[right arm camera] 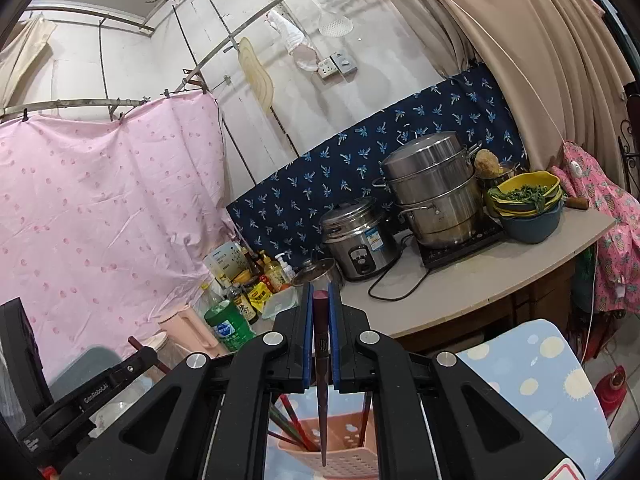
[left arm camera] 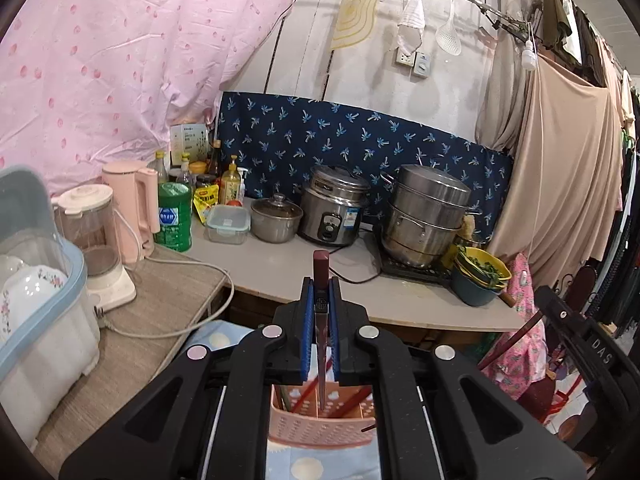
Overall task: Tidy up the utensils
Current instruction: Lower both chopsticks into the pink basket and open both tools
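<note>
My left gripper point(left arm camera: 321, 292) is shut on a dark red chopstick point(left arm camera: 321, 280), held upright with its thin tip pointing down into a pink perforated utensil basket point(left arm camera: 320, 420). My right gripper point(right arm camera: 320, 300) is shut on another dark red chopstick point(right arm camera: 321, 360), its tip hanging over the same pink basket point(right arm camera: 344, 448). Several red chopsticks point(right arm camera: 292, 420) stand in the basket. The basket sits on a blue cloth with pale circles point(right arm camera: 532, 376). The right gripper's body shows at the right edge of the left wrist view point(left arm camera: 588, 344).
A counter point(left arm camera: 280, 264) holds a rice cooker point(left arm camera: 334, 206), a steel steamer pot point(left arm camera: 426, 214), a small lidded pot point(left arm camera: 276, 218), stacked bowls with greens point(left arm camera: 480, 276), bottles point(left arm camera: 174, 216), a pink kettle point(left arm camera: 132, 208) and a blender point(left arm camera: 94, 240). A dish box point(left arm camera: 36, 288) is at left.
</note>
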Demonstrator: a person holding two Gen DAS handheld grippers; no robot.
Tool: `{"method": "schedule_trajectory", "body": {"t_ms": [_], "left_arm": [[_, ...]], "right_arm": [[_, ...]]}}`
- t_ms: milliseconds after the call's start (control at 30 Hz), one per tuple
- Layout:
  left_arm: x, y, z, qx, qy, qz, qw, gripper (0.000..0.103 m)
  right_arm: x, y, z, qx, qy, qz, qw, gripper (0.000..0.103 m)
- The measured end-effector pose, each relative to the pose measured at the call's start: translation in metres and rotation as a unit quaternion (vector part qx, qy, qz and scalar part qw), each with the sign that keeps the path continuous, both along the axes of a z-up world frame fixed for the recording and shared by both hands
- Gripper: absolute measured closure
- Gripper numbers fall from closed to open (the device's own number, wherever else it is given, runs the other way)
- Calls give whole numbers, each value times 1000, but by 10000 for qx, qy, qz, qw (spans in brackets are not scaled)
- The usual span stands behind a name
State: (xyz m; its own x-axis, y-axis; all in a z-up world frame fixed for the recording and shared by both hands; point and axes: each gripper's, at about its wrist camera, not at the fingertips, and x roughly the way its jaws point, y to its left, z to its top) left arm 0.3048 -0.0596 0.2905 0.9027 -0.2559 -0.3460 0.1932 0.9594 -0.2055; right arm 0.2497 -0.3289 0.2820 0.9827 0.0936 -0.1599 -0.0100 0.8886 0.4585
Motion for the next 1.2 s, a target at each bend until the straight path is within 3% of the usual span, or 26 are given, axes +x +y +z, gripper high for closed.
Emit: {"method": "schedule_trajectory", "body": {"t_ms": [200,467,833,933,1000,1067,1200], "left_arm": [[25,-3,-19,61,148,63,9999,96],[41,-12,-50,224,364,33,9991,96],[45,-12,-80,266,639,-125,9975,96],[42,-10,-82,289,632,-94,9975,95],[39,-10,-82,310,616,-90,9976,92],[35,-8,-81,308,614,-97,9976,77],[22,-6,-77,357,536,-81,9979,58]], "right_arm": [[34,2,-10,-111,120,-28,9999,96],[63,12,-51,-214,494,50,9985,96],[83,40,-105,-591,1106,329,9916,95],[79,44,-109,-622,1133,331,9911,90],[75,46,-108,-619,1149,339,9909,82],[69,46,-106,-611,1123,339,9912,76],[53,44,-99,-540,1054,347,9924,73]]}}
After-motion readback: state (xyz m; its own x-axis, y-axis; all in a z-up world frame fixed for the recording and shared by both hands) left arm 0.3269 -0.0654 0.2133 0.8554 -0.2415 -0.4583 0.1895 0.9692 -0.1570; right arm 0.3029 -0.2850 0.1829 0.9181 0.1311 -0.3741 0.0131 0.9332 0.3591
